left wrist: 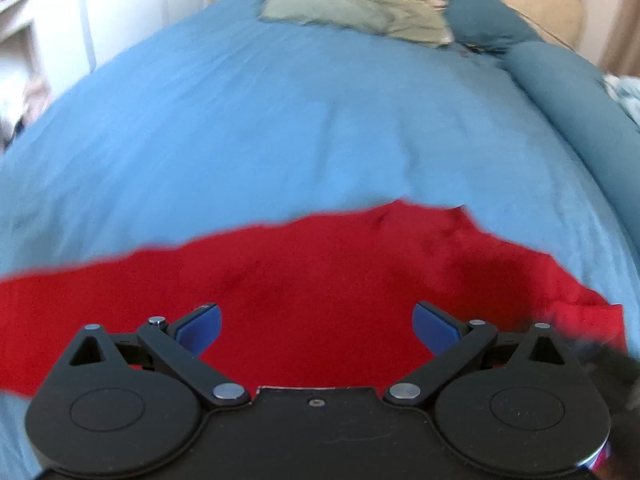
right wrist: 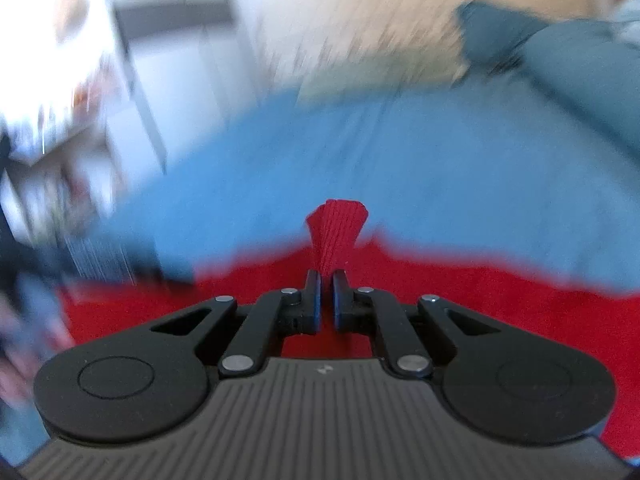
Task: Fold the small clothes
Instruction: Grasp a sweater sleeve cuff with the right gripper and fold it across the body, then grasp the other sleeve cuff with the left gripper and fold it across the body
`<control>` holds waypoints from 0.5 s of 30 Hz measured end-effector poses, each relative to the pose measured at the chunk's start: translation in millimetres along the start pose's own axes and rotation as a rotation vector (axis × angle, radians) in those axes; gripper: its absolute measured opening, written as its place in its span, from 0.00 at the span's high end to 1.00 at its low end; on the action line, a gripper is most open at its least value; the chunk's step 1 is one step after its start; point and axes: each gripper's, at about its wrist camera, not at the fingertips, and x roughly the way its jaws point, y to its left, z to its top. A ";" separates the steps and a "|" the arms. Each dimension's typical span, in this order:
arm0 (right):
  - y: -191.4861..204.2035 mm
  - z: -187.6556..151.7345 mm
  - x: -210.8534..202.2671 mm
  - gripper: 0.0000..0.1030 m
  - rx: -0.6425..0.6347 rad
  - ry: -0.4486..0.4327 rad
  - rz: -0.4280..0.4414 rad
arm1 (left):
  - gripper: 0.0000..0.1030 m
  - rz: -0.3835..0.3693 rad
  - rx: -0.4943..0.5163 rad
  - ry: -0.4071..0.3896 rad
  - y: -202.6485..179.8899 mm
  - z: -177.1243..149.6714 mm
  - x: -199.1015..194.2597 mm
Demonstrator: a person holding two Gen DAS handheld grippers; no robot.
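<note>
Red garment (left wrist: 320,280): soft knit, ribbed at the edge, judged light and limp, likely to sag and crease wherever unsupported; best taken at a hem or corner. It lay spread on the blue bedcover (left wrist: 260,120), directly beneath and ahead of both sets of jaws. Right gripper (right wrist: 327,276): jaws closed tight on a bunched ribbed tuft of the cloth, which fanned out beyond the tips. Left gripper (left wrist: 318,320): jaws wide apart, empty, above the cloth. Beyond: grey-green pillow (left wrist: 356,14), teal bolster (left wrist: 580,112).
</note>
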 end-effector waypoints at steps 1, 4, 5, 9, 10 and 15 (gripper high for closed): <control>6.7 -15.1 10.3 0.79 0.009 0.037 0.003 | 0.00 0.000 -0.019 0.018 9.8 -5.3 3.1; 17.2 -36.6 13.6 0.79 -0.022 0.063 0.002 | 0.01 -0.013 -0.075 0.070 28.4 -23.7 14.2; 20.2 -39.7 10.6 0.75 -0.045 0.062 0.006 | 0.02 -0.028 -0.090 0.086 31.6 -27.9 17.4; 25.2 -41.7 -0.8 0.51 -0.113 0.069 0.037 | 0.02 -0.096 -0.116 0.121 24.8 -39.3 19.2; 26.6 -37.8 -1.7 0.47 -0.123 0.070 0.032 | 0.02 -0.116 -0.116 0.120 20.4 -40.2 17.5; 3.8 -26.2 -35.5 0.22 -0.121 0.061 -0.096 | 0.05 -0.232 -0.083 0.124 -13.7 -36.4 21.0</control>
